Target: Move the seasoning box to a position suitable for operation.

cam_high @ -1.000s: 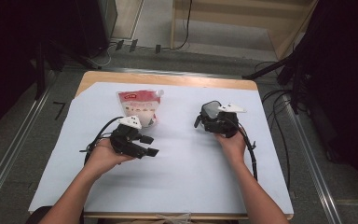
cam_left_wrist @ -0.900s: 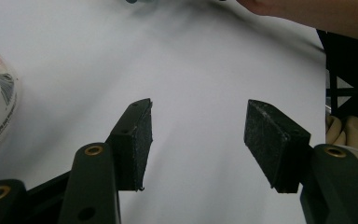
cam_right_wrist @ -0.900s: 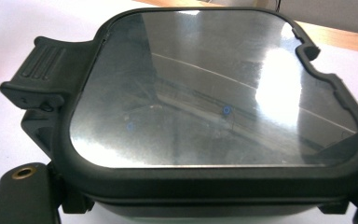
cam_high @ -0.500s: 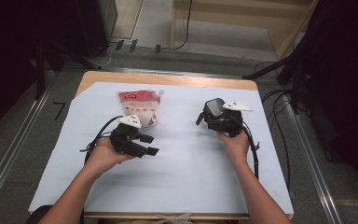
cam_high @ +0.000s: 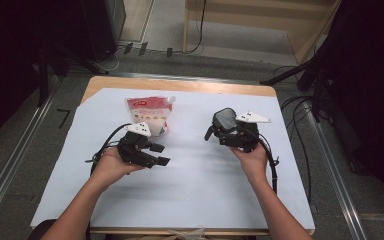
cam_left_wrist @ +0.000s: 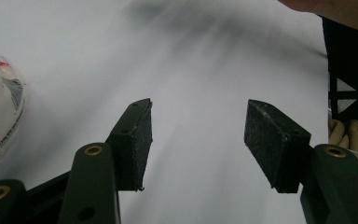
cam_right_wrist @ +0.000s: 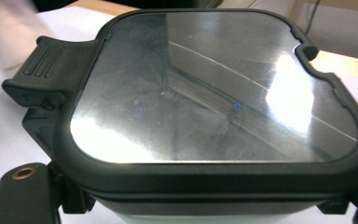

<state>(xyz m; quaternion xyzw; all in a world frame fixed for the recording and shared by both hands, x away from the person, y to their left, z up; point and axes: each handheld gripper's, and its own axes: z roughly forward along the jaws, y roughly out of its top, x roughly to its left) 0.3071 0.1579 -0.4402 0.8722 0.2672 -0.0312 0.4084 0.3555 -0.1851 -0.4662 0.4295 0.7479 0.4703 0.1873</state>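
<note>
A red-and-white pouch (cam_high: 150, 114) stands at the back left of the white sheet (cam_high: 195, 190); its edge shows in the left gripper view as the pouch (cam_left_wrist: 0, 116). Just in front of it my left gripper (cam_high: 159, 154) is held low over the sheet, open, with nothing between its pads (cam_left_wrist: 135, 140). My right gripper (cam_high: 221, 132) is shut on a dark-rimmed box with a glossy lid (cam_high: 225, 119), held above the sheet's right half. Seen from the right gripper view, the lid (cam_right_wrist: 214, 88) has a ribbed latch (cam_right_wrist: 42, 70) at its left.
The sheet covers a wooden table (cam_high: 180, 84). Cables (cam_high: 272, 165) trail from both grippers along the forearms. Dark stands and cables (cam_high: 305, 75) crowd the floor at the back right. Metal rails (cam_high: 10, 165) run beside the table.
My right hand has lifted the box a little off the sheet. The left hand and its open gripper have stayed put.
</note>
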